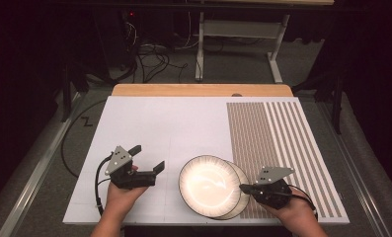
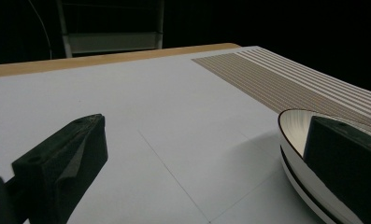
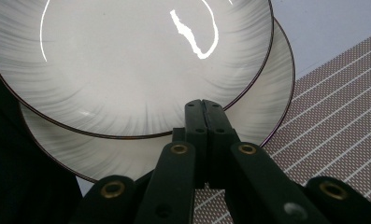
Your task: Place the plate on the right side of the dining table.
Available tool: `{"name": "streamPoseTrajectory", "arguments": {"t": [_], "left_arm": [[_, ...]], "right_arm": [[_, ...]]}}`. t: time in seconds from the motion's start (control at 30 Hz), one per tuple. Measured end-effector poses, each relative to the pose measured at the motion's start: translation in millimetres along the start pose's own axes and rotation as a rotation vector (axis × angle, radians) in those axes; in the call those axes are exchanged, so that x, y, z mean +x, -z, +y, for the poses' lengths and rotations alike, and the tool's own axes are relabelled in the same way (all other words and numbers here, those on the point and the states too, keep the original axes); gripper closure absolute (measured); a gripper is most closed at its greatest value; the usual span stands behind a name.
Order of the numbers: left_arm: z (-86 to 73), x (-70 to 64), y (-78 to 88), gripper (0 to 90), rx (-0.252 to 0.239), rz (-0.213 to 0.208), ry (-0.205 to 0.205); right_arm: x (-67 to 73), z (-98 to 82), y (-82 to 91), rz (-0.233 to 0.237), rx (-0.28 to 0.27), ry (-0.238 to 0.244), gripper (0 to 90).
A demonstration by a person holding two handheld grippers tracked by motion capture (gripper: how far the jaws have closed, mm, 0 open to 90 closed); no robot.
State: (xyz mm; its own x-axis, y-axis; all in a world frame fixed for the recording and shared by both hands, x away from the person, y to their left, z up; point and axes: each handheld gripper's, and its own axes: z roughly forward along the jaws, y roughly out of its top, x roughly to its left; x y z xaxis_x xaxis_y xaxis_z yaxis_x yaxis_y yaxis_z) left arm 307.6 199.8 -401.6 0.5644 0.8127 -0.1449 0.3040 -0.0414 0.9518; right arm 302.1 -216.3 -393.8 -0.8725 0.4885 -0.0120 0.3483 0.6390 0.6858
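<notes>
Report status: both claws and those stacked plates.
Left claw open, beside the top plate. Right claw shut, tips over the bottom plate rim; grip unclear. Nothing blocking.

No readable text, labels, brands, numbers or signs anywhere.

The high view looks forward and down from above the near edge of the white table [image 1: 149, 123], taking in its whole top. The left gripper view sits low, skimming the table toward its far edge. The right gripper view looks steeply down, close over the stacked plates [image 3: 127, 60], which all views share.
</notes>
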Motion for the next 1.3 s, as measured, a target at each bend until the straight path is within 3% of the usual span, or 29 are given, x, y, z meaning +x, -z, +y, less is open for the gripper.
{"name": "streamPoseTrajectory", "arguments": {"t": [0.87, 1.3], "left_arm": [[0.2, 0.2, 0.0, 0.6, -0.003, 0.0, 0.003], [0.9, 1.3, 1.5, 0.5, -0.01, -0.002, 0.008]], "right_arm": [[-0.5, -0.3, -1.2, 0.014, -0.002, -0.013, 90.0], [11.3, 7.7, -15.8, 0.032, 0.023, 0.025, 90.0]]}}
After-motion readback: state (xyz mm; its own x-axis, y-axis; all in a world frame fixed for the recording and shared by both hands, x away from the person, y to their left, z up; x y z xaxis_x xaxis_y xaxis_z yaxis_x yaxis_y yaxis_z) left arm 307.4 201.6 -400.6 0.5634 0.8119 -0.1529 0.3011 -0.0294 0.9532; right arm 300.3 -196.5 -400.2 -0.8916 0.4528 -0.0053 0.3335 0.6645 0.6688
